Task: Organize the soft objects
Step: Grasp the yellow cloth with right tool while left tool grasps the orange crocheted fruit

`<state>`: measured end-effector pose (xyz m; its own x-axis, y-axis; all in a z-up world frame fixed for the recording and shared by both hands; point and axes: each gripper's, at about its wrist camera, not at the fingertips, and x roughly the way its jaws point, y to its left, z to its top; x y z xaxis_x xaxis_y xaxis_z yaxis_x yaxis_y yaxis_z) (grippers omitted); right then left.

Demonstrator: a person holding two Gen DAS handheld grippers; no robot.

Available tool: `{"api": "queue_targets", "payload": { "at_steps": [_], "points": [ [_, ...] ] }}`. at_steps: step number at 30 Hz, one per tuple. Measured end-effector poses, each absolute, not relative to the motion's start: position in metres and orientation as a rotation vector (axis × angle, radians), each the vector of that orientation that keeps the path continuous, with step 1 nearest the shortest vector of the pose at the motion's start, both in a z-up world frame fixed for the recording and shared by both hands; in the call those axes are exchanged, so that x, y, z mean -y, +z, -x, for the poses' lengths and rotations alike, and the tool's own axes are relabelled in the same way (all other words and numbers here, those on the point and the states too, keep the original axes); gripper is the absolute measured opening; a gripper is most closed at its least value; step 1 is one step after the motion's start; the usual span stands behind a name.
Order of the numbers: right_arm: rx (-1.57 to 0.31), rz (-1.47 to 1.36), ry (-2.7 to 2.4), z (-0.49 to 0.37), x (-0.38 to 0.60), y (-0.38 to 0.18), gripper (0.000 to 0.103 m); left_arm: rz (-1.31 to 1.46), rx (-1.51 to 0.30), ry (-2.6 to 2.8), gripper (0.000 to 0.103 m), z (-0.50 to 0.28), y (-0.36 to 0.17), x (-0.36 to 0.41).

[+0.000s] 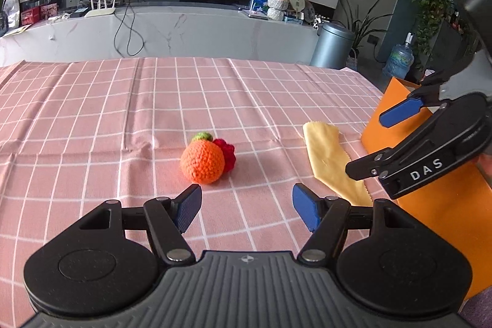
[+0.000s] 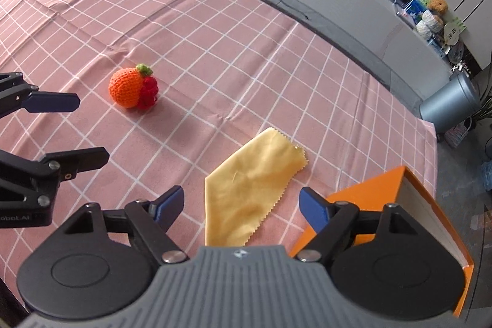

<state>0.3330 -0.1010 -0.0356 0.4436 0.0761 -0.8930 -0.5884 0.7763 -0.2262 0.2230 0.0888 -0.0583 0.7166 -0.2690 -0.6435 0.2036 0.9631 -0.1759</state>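
Left gripper (image 1: 247, 206): spread wide, empty, just short of crochet orange (image 1: 202, 162).
Right gripper (image 2: 241, 203): spread wide, empty, over yellow cloth (image 2: 250, 189).
Orange box (image 2: 399, 189): far right on bench (image 2: 215, 36), nothing seen inside.
Progress: nothing stowed; both soft things left.

1. My table wears a pink checked cloth (image 1: 123, 119), creased in places.
2. On it lie a crocheted orange (image 1: 202, 161) touching a crocheted red berry (image 1: 227, 154), a yellow cloth (image 2: 246, 189), and an orange box (image 2: 369, 199) beside it.
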Motion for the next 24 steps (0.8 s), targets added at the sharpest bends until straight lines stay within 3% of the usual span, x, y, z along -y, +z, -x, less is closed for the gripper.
{"api": "queue_targets", "payload": {
  "at_steps": [15,21,24],
  "points": [
    [-1.291,0.313,0.391,-0.400,0.105,-0.068,0.083,-0.046,-0.748,-0.266,0.084,-0.278,-0.074,-0.090],
    [-1.363,0.164,0.356,-0.417,0.113,-0.082,0.083,-0.030,-0.770,-0.265,0.072,-0.288,-0.080,-0.097],
    [-1.402,0.085,0.353,-0.420,0.120,-0.089,0.080,-0.027,-0.785,-0.266,0.059,-0.290,-0.082,-0.098]
  ]
}}
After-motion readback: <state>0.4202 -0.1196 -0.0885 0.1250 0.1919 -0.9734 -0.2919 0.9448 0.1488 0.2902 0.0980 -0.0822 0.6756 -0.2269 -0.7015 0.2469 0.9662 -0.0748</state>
